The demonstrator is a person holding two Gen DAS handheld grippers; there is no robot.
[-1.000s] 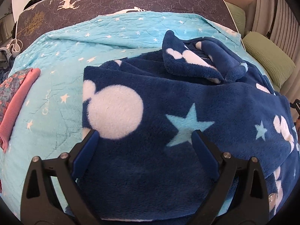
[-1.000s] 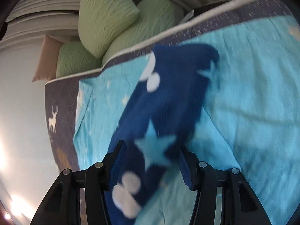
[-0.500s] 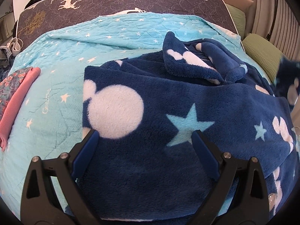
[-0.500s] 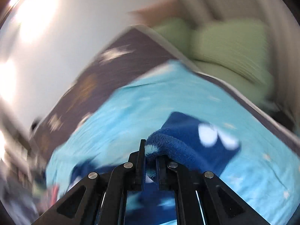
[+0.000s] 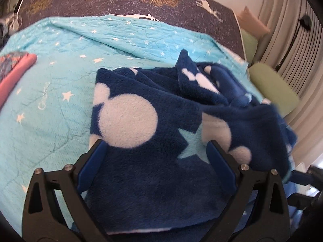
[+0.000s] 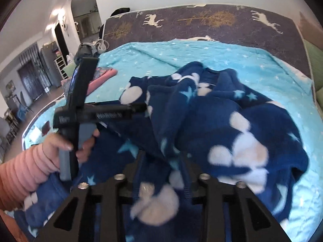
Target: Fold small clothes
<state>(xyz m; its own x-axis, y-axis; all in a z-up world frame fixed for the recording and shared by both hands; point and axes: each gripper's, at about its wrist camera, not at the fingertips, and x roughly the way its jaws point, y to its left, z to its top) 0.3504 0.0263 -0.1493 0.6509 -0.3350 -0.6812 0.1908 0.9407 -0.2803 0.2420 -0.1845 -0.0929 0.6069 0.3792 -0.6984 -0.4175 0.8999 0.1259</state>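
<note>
The right gripper [image 6: 162,161] is parting its jaws, and a fold of the navy fleece [image 6: 232,121] stands blurred between them; whether the pads still pinch it is hard to say, though they seem to have let go. The left gripper [image 5: 155,153] is spread wide over the near part of the fleece [image 5: 145,161], its blue pads on either side of a white mouse-head print and a pale star, with the cloth lying flat under them and nothing pinched. In the right view a hand [image 6: 80,141] in a ribbed pink sleeve [image 6: 22,167] grips the handle of that left tool at the left edge of the garment. The fleece lies rumpled on a turquoise starred quilt [image 5: 60,92], one flap thrown over its right side and a bunched part further back. Left of it, well apart on the quilt, lies a pink garment [image 5: 14,76]. Beyond the quilt runs a dark bedcover [image 5: 125,2] with white deer and gold trees, and green cushions [image 5: 272,92] sit to the right by a curtain.
</note>
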